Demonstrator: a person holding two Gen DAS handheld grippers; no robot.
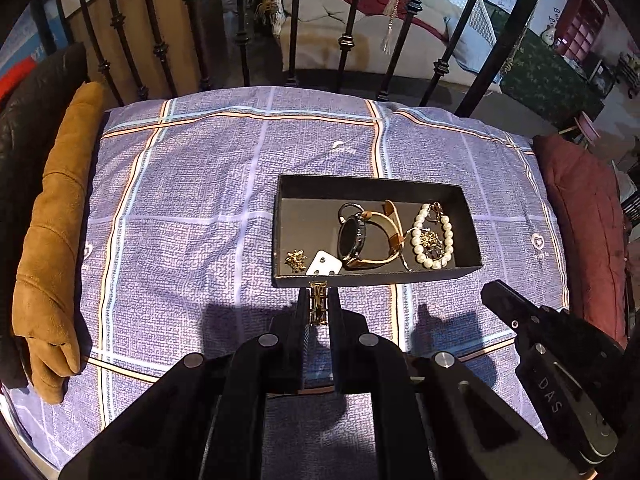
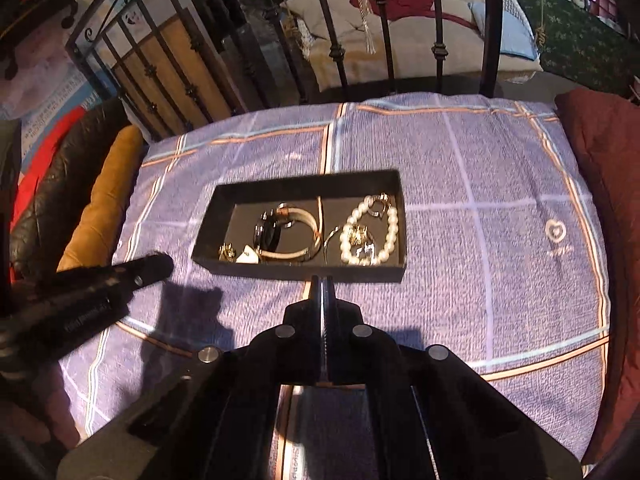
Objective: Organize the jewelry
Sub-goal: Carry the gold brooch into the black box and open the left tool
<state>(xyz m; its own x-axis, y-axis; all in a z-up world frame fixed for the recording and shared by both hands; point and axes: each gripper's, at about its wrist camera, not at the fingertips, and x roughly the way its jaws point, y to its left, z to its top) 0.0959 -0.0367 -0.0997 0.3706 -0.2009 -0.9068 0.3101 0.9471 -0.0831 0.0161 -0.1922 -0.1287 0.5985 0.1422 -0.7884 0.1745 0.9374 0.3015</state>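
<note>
A black open box [image 1: 288, 188] sits on the purple checked bedcover; it also shows in the right wrist view [image 2: 304, 182]. Inside lie a watch with a tan strap [image 1: 354, 238], a pearl bracelet [image 1: 434, 236], a gold brooch [image 1: 296, 260] and a white earring card [image 1: 324, 266]. My left gripper [image 1: 318, 304] is shut on a small gold jewelry piece [image 1: 318, 302], just in front of the box's near wall. My right gripper [image 2: 322, 284] is shut and empty, just in front of the box's near wall; it also shows in the left wrist view [image 1: 496, 292].
A tan suede garment [image 1: 56, 232] and a black leather jacket [image 1: 24, 120] lie along the left edge. A dark red pillow [image 1: 584, 232] lies at the right. Black iron bed rails [image 1: 292, 32] stand behind the bedcover [image 1: 192, 208].
</note>
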